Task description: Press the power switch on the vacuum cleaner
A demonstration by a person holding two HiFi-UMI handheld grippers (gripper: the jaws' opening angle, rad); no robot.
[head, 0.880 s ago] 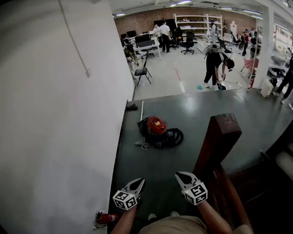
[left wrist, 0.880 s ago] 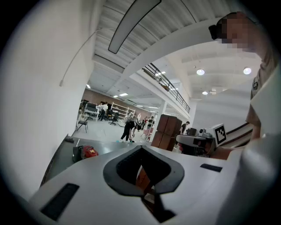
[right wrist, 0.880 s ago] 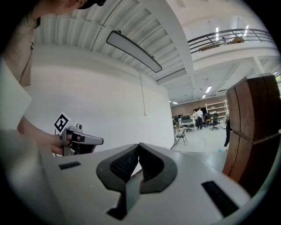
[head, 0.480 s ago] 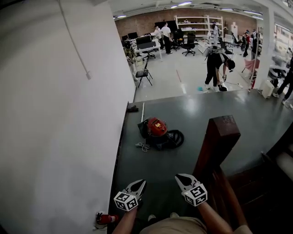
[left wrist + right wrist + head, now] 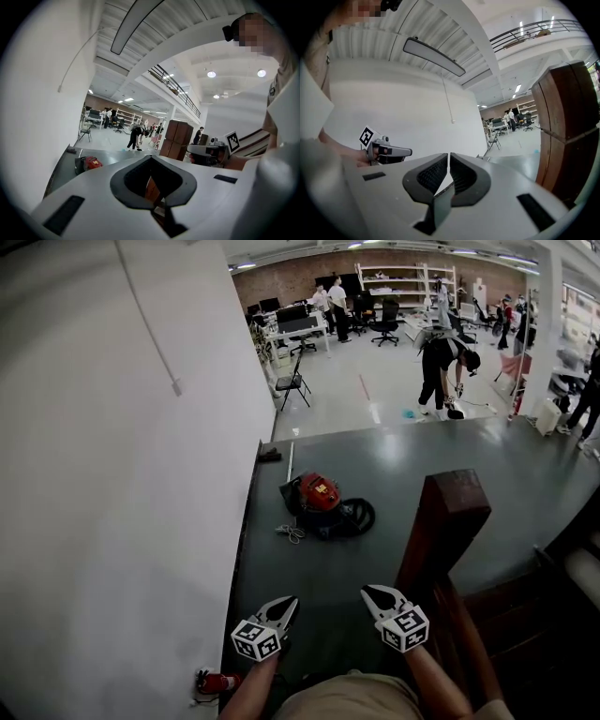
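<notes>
The red vacuum cleaner lies on the dark green floor near the white wall, with its black hose coiled to its right and a pale cord in front. It shows small and far off in the left gripper view. My left gripper and right gripper hang close to my body, well short of the vacuum. Both point forward and both are shut on nothing. In their own views the left gripper's and the right gripper's tips meet.
A tall brown wooden post with a stair rail stands just right of my right gripper. The white wall runs along the left, a red fire extinguisher at its foot. Beyond the floor's edge are a bending person and a folding chair.
Only the head view has shifted a little. Both grippers keep their places in front of my body and stay shut.
</notes>
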